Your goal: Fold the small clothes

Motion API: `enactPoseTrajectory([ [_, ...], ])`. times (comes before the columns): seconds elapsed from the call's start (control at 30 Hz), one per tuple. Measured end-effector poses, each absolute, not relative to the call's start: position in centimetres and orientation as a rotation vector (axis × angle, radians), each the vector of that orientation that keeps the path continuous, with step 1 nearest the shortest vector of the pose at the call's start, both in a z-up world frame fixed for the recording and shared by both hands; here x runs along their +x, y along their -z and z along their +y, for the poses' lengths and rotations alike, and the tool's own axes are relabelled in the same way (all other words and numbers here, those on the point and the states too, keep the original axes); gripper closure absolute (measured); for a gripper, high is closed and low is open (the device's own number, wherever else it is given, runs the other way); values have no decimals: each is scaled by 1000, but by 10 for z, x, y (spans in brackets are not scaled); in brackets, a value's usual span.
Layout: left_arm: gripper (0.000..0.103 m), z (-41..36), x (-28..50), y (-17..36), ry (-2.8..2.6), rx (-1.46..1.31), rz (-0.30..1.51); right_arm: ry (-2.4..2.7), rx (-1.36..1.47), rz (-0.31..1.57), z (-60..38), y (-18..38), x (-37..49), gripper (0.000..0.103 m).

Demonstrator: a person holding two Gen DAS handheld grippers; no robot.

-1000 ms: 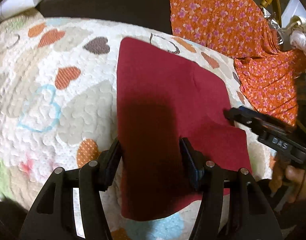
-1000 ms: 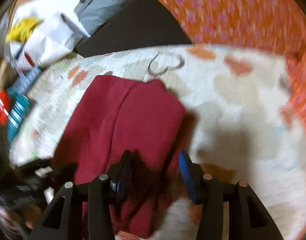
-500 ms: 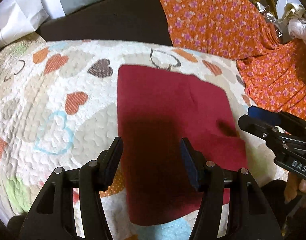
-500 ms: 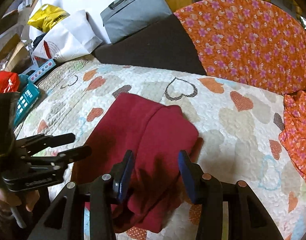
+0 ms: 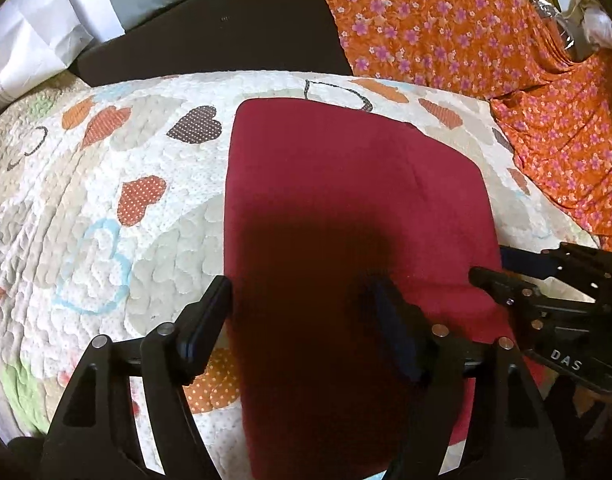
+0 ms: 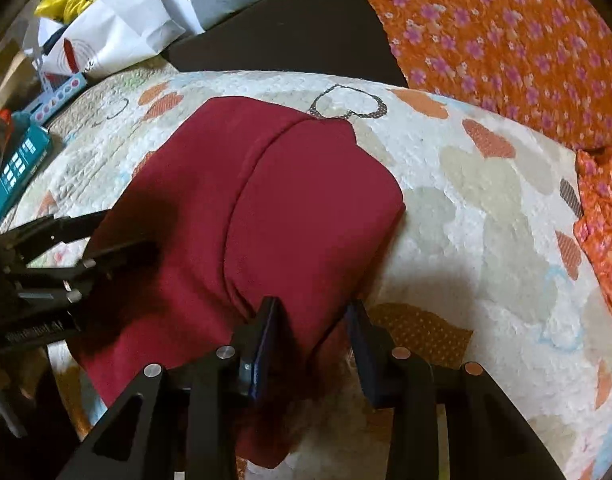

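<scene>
Both sets of jaws stand open and hold nothing: your left gripper (image 5: 297, 312) straddles the near part of the red garment (image 5: 346, 200) with one finger off its left edge and the other over the cloth, and your right gripper (image 6: 314, 332) stands with its fingers either side of the garment's near right corner, not closed on it. That garment lies flat on the heart-patterned quilt (image 5: 105, 200), already folded into a neat rectangle with one layer lapped over another. Judged from this, the folding is well advanced; a further fold or a tidy-up may remain. Your left view shows the full outline and the even left edge. Only your right view shows the lapped seam clearly, the bunched lower right corner, and the clutter beyond the quilt, including a white bag (image 6: 117, 36).
</scene>
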State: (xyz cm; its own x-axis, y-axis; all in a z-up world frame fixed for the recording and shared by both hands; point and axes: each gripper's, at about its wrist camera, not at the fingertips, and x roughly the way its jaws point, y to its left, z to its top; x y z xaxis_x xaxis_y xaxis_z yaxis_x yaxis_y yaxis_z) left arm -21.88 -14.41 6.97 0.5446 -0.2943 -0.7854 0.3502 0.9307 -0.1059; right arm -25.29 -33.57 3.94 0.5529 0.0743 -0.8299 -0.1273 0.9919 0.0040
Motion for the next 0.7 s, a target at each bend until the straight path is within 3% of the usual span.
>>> enactPoseTrajectory([
  [0.4,30,-133,-237,-91,311,75,871,-195,22,876,-314,-86,-290,68],
  [0.6,30,-131,-251,-106,290,104,832,-131,-127,977,-295,-46,-284,68],
  [0.7,30,-126,-258,-115,275,106,804,-135,-30,978,-303,-49,-288,68],
])
